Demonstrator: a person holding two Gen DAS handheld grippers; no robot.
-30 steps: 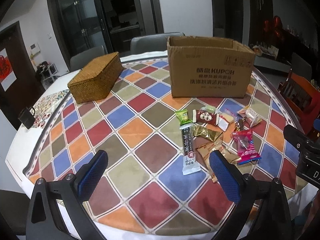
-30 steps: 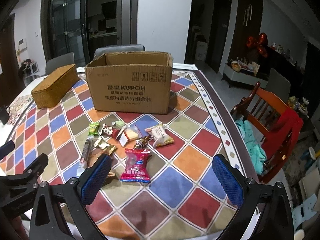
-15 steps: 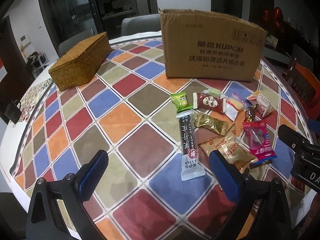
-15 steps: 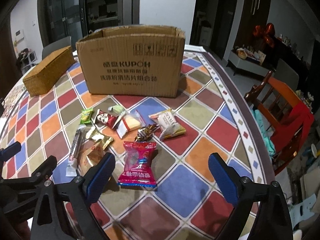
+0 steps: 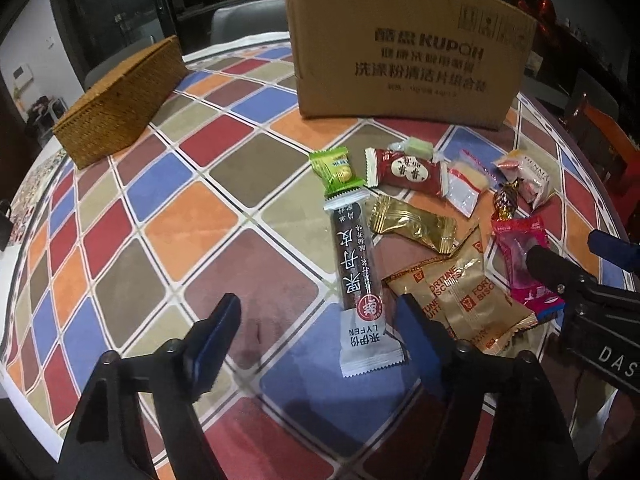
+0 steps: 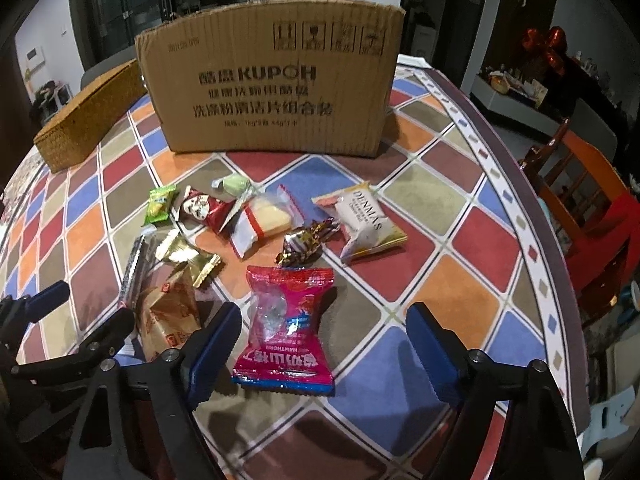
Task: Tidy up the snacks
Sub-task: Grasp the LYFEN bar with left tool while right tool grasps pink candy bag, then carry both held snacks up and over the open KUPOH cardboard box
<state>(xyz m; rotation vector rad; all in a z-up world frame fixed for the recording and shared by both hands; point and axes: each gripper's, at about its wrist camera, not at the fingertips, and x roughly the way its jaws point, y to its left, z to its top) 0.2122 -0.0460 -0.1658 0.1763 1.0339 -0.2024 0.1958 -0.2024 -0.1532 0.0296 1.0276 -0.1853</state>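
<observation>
Both grippers are released, their jaws having just been closing: the left gripper (image 5: 320,320) frames the long brown fruit-leather bar (image 5: 358,268), the right gripper (image 6: 324,328) the red hawthorn packet (image 6: 286,324), neither pressed. Only the right wrist view shows the table's edge (image 6: 532,248) at three o'clock, with bare cloth beside it. Ten snacks lie below one cardboard box (image 6: 272,84) at twelve o'clock; one wicker box (image 5: 120,100) sits at ten o'clock.

Wrapped snacks (image 6: 288,320) lie clustered before cardboard box (image 6: 272,80).
</observation>
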